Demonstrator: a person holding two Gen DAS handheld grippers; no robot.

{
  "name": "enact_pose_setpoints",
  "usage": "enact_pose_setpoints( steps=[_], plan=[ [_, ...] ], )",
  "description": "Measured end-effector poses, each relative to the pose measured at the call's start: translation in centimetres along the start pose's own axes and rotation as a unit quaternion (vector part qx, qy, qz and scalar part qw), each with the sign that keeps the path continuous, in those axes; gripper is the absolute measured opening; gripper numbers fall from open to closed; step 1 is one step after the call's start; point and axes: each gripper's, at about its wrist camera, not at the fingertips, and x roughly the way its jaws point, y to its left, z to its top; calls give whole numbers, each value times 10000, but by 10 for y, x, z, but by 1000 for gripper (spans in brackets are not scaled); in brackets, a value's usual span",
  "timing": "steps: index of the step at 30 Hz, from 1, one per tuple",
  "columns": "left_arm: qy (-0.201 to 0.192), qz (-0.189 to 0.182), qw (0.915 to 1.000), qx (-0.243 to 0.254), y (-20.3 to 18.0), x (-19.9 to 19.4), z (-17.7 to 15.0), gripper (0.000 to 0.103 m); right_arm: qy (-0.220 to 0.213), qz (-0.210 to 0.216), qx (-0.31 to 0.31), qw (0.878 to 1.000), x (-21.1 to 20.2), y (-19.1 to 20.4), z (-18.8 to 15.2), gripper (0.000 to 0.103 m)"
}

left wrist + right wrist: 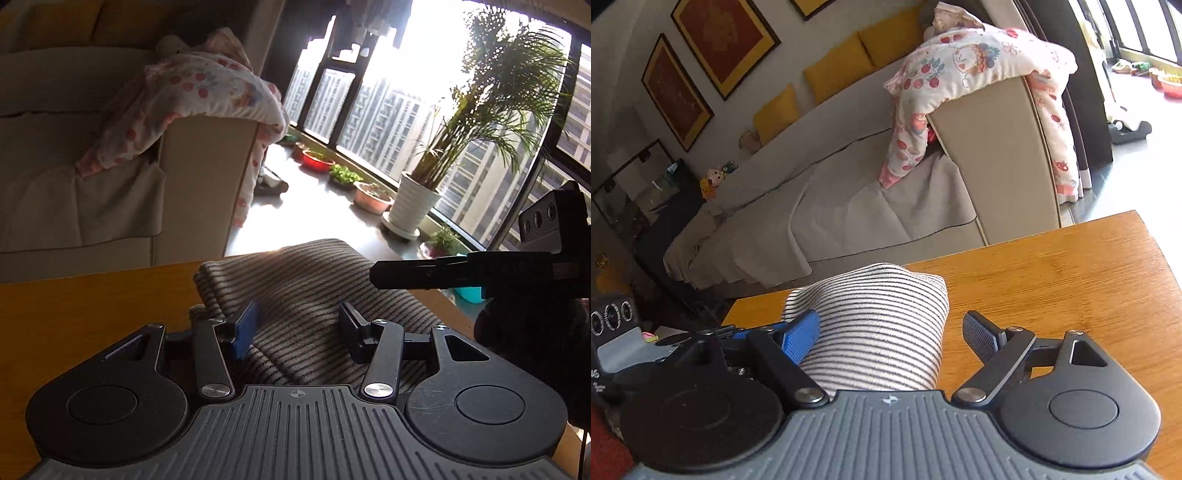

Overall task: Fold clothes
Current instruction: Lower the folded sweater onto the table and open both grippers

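A folded striped garment [306, 284] lies on the wooden table [92, 302]; in the right wrist view the striped garment [879, 317] looks white with dark stripes. My left gripper [299, 328] is open and low over the near part of the cloth, its blue pad [245, 330] and black pad [354, 328] set wide apart on either side of a fold. My right gripper [890, 336] is also open, with the garment's near end lying between its fingers. From the left wrist view the right gripper [376, 275] reaches in edge-on from the right, above the cloth.
A beige sofa [849, 192] stands beyond the table, with a floral blanket [979, 55] draped over its armrest. Potted plants [417, 199] line the window sill. The table's far edge [1015, 236] runs close behind the garment. Bare wood [1071, 280] stretches right of it.
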Motion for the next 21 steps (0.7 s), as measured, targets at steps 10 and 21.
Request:
enact_pose_setpoints(
  steps=[10, 21],
  plan=[
    [-66, -105, 9999, -86, 17, 2, 2, 58, -264, -14, -1173, 9927, 5, 42, 13, 67],
    [-42, -51, 9989, -460, 2, -43, -14, 72, -592, -451, -968, 9925, -70, 26, -42, 88]
  ],
)
